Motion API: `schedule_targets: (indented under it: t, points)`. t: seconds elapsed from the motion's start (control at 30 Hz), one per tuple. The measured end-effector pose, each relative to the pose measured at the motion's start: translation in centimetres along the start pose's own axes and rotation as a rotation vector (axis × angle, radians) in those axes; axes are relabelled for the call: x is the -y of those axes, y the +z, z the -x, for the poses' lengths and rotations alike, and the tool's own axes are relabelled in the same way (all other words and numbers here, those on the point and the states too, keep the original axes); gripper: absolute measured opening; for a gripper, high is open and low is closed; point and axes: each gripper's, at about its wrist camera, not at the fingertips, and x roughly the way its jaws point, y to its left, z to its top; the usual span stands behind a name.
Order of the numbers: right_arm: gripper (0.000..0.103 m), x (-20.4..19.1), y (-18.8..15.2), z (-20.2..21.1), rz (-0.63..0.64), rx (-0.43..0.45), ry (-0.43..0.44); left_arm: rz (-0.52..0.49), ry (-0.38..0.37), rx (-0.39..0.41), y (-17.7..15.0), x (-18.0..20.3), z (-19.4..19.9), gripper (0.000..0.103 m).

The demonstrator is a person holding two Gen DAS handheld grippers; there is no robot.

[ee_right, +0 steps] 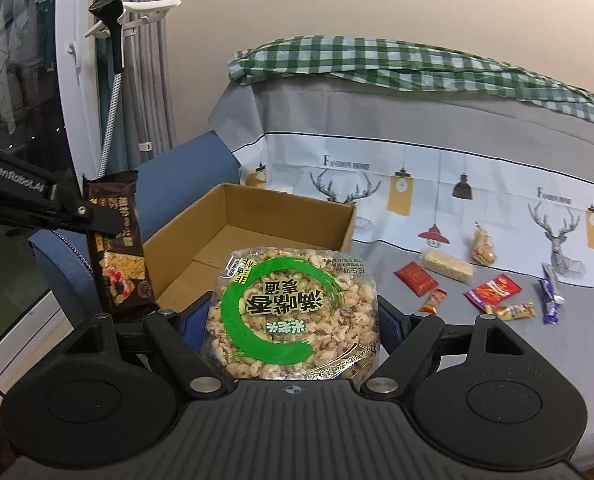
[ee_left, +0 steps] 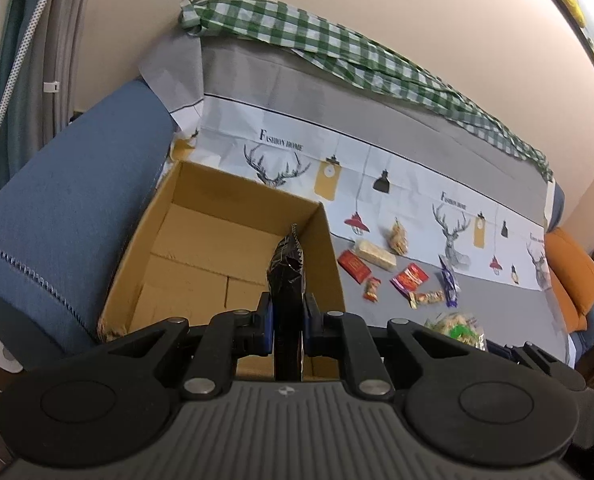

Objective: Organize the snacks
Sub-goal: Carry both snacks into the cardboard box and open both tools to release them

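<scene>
My left gripper [ee_left: 288,316] is shut on a dark brown cracker pack [ee_left: 287,276], held upright over the near edge of an open cardboard box [ee_left: 201,256]. In the right wrist view that pack [ee_right: 119,248] hangs from the left gripper [ee_right: 101,220] at the box's left side. My right gripper [ee_right: 293,320] is shut on a clear bag of puffed rice snack with a green circle label [ee_right: 293,316], held in front of the box [ee_right: 281,216]. Several small snacks lie on the grey sofa cover, among them a red packet [ee_right: 415,276] and a purple bar [ee_right: 551,292].
The box sits on the sofa seat against a blue armrest [ee_left: 69,200]. A printed deer cover [ee_left: 377,176] and a green checked cloth [ee_left: 337,52] drape the backrest. An orange cushion [ee_left: 573,272] lies at the far right. Curtains and a window stand left.
</scene>
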Motion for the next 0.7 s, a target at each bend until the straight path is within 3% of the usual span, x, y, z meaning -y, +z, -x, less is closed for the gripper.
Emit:
schedule_targets:
  t: [0.23, 0.7]
  points:
    - [0.081, -0.8, 1.9, -5.1, 0.0, -0.031, 0.026, 0.02, 0.025, 0.0, 2.6, -1.7, -3.5, 0.014]
    - [0.081, -0.9, 4.6, -17.6, -0.033, -0.136, 0.067, 0.033, 0.109, -0.123, 5.6, -5.7, -13.9, 0.014]
